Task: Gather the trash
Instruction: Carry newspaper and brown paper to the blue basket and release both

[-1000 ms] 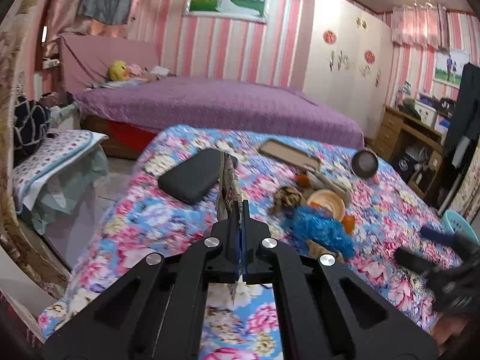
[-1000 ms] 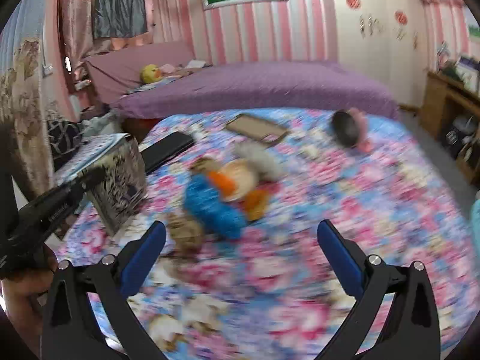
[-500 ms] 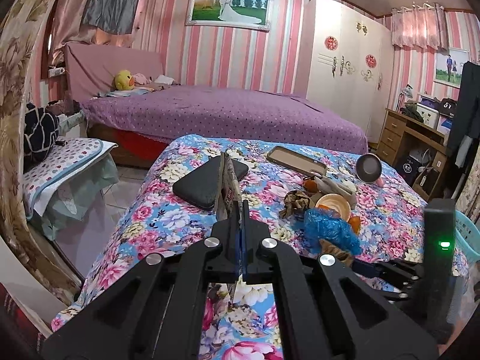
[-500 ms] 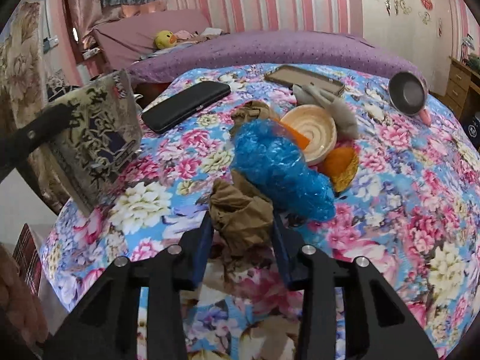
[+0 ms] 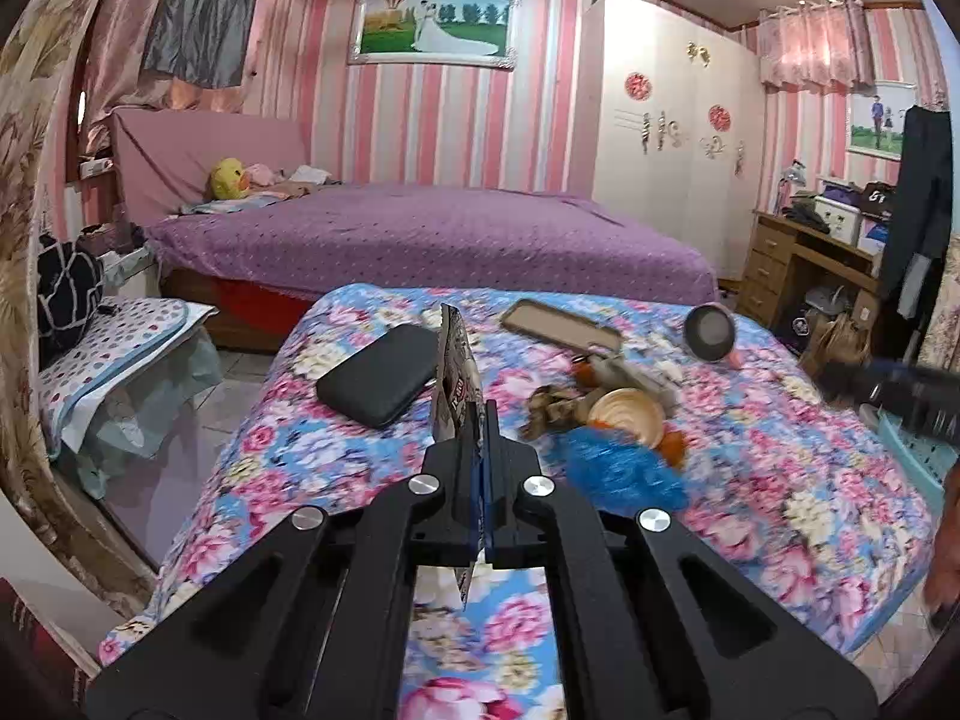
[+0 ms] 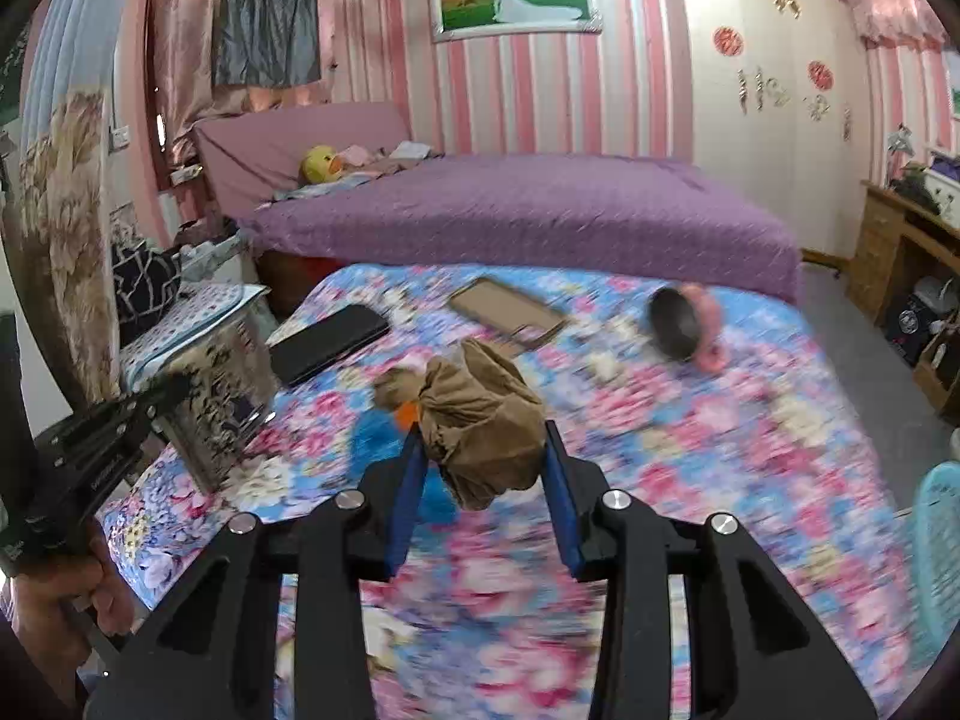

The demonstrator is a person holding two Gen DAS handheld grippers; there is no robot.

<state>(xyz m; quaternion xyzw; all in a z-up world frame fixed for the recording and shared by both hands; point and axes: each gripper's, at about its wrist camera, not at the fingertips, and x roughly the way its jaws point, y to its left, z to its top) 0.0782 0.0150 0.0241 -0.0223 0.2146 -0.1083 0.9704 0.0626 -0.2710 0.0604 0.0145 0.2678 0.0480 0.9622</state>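
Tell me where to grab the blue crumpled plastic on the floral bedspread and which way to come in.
Pinch the blue plastic across its raised, crumpled middle, coming from above. It lies low and spread on the bedspread, with the shallow bowl close behind it, so a sideways approach would probably nudge the pile.

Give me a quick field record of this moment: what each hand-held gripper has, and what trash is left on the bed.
left hand-held gripper: shut on a flat patterned bag, held upright over the bed's near-left corner
right hand-held gripper: shut on a crumpled brown paper wad, lifted off the bed
surface: floral bedspread
left on bed, likely trash: blue plastic wad, orange scraps, small brown wad
other items on bed: black case, tan tray, round mirror, paper bowl
image quality: right view motion-blurred
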